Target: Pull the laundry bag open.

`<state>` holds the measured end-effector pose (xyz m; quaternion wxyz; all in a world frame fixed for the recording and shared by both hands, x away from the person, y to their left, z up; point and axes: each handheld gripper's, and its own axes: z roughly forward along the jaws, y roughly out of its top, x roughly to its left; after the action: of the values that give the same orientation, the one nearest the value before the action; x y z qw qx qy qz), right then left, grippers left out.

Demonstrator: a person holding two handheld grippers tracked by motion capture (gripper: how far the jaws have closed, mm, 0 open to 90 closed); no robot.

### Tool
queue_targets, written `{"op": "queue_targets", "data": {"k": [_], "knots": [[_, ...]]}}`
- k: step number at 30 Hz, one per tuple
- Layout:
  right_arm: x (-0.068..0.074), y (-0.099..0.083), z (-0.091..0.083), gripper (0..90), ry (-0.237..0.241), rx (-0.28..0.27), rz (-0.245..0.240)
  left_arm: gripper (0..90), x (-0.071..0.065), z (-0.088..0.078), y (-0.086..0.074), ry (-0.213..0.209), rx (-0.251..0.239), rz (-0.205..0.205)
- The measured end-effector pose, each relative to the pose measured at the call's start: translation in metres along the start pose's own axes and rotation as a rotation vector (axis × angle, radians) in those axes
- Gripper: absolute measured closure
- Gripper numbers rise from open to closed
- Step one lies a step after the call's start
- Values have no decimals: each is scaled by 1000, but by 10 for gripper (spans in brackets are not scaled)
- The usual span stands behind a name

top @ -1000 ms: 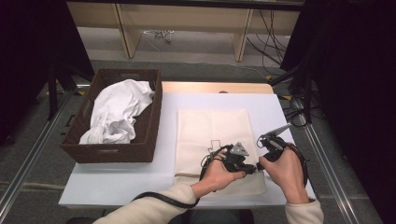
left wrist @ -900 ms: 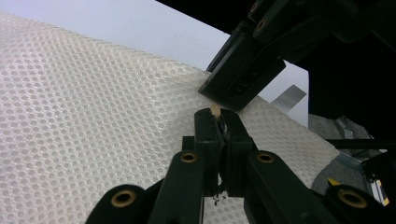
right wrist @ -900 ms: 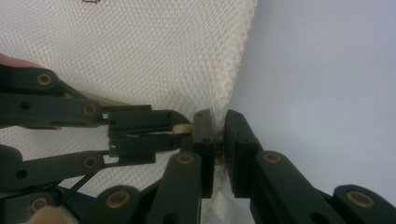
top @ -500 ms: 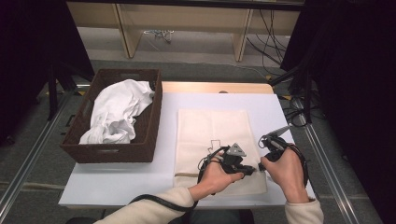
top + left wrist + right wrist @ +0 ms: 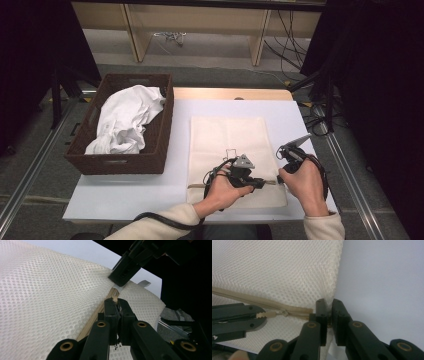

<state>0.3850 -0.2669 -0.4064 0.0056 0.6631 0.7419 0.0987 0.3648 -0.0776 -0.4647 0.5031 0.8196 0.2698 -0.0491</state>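
Note:
A cream mesh bag (image 5: 227, 135) lies flat on the white table (image 5: 125, 195), with a tan zipper (image 5: 249, 300) running across its near end. My left gripper (image 5: 262, 183) is shut on the zipper pull (image 5: 270, 314), and in the left gripper view (image 5: 117, 301) its jaws pinch that small tab. My right gripper (image 5: 280, 176) is shut on the bag's right edge (image 5: 329, 296) just past the zipper's end. In its own view my right gripper (image 5: 327, 303) has the mesh fabric between its jaws. The two grippers sit close together, tips nearly facing.
A dark wicker basket (image 5: 150, 161) with a crumpled white cloth (image 5: 125, 120) in it stands at the table's left. Metal rails run along both sides of the table, and cables lie on the floor at the right.
My left hand has edged slightly to the left with the zipper pull. The right hand has stayed put.

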Motion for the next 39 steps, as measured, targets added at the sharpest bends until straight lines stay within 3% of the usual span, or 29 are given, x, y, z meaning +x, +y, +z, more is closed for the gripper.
{"op": "queue_targets", "data": {"k": [3,4,14,15,16,18,22,28,39], "knots": [[-3,1,2,855,-11,-15,-39,870,1,-2,-1,-4,1,-7],[-3,0,0,855,-6,13,-59,870,1,-3,-1,6,-2,-12],[-2,0,0,855,-17,16,-20,870,3,-11,-2,32,-2,12],[-2,-1,0,855,-10,14,-27,870,3,-11,-3,33,-5,-3],[-3,0,0,855,-13,11,-47,871,5,-13,-2,32,3,20],[-3,0,0,855,-16,12,-48,871,5,-14,-3,25,5,5],[-3,0,1,855,-10,14,-47,870,5,-17,-3,43,2,7],[-4,0,2,855,-12,4,-62,870,6,-20,-4,34,3,4],[-3,0,2,855,-17,16,-47,870,8,-25,-5,49,3,5]]}}
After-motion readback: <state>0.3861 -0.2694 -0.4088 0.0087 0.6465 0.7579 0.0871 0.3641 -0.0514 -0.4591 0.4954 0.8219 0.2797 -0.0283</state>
